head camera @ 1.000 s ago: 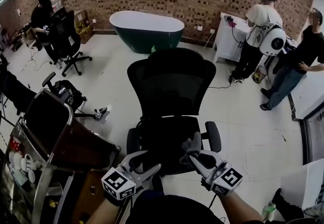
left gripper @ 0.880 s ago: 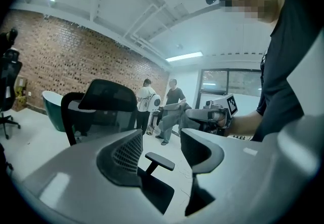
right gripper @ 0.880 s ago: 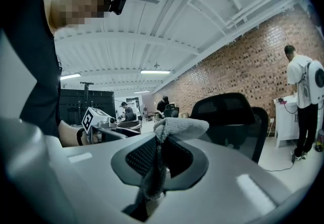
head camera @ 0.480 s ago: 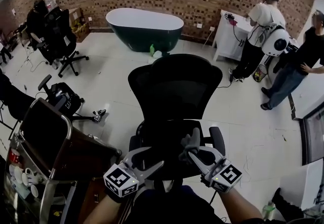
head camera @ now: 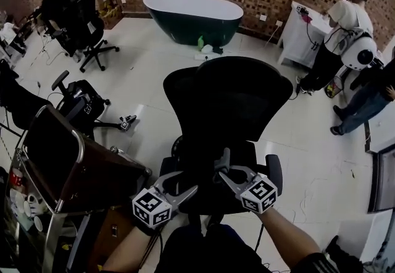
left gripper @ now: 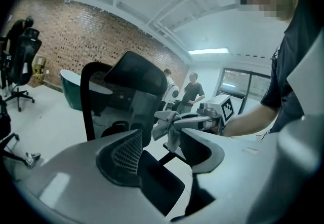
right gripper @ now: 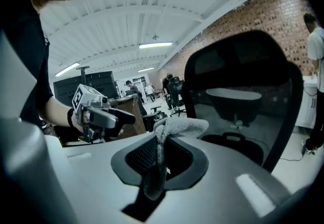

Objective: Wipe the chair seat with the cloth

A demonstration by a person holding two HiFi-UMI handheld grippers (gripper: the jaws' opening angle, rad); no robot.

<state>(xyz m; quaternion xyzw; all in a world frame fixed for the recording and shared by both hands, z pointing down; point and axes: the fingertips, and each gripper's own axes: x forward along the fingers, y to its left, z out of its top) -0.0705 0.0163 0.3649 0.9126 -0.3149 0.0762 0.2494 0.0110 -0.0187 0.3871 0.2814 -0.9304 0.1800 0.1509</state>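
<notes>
A black mesh office chair stands in front of me, its backrest upright and its dark seat just beyond my hands. My right gripper is shut on a grey cloth and hovers over the seat's front part. In the right gripper view the cloth bunches above the jaws and a strip hangs down between them. My left gripper is open and holds nothing, left of the right one, at the seat's front edge. In the left gripper view its jaws stand apart, with the cloth beyond them.
A dark cart with a metal frame and cups stands close on my left. A green bathtub is behind the chair. More office chairs stand at far left. Two persons stand by a white cabinet at right.
The view has shifted, so the chair looks closer. My right gripper with the cloth has moved a little left, nearer the left gripper. Both jaws keep their states.
</notes>
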